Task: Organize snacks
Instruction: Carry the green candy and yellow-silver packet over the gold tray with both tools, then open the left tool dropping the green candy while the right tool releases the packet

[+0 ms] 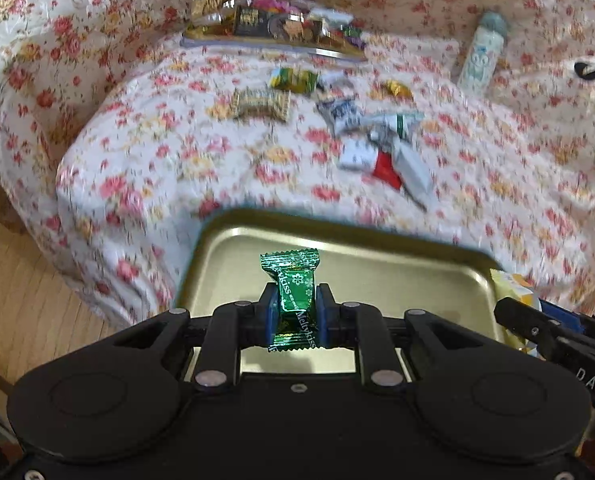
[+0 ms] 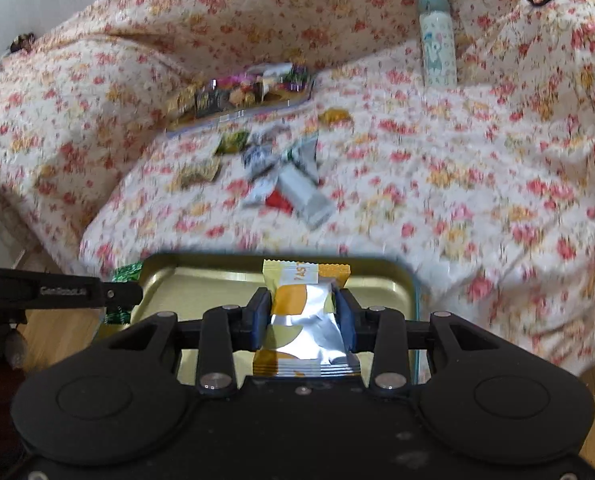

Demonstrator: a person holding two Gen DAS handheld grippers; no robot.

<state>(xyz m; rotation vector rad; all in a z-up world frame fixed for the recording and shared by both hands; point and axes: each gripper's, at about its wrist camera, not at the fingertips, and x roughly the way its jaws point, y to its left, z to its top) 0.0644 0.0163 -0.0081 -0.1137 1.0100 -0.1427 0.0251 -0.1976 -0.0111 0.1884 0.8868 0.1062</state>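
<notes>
Beyond both tongs, on the flowered cloth (image 1: 169, 168): loose snacks (image 1: 381, 148) too blurred to count, one filled far tray (image 1: 273, 46), one bottle (image 1: 482, 54). Left gripper (image 1: 296, 307) clamped on one green candy (image 1: 295, 300); right gripper (image 2: 302, 316) on one yellow-and-silver packet (image 2: 303, 312). Beneath both, one gold tray (image 1: 417, 276).

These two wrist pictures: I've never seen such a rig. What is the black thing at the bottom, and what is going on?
Each picture is shot by a camera mounted on a hand-held gripper that a person carries; the black shape is the tool itself. The left hand-held gripper pinches a green Meltykiss candy. The right hand-held gripper pinches a yellow-and-silver snack packet. Both hang over a gold tray on a surface covered by a floral cloth. Farther back lie loose wrapped snacks, a clear bag of sweets and a pale bottle.
</notes>
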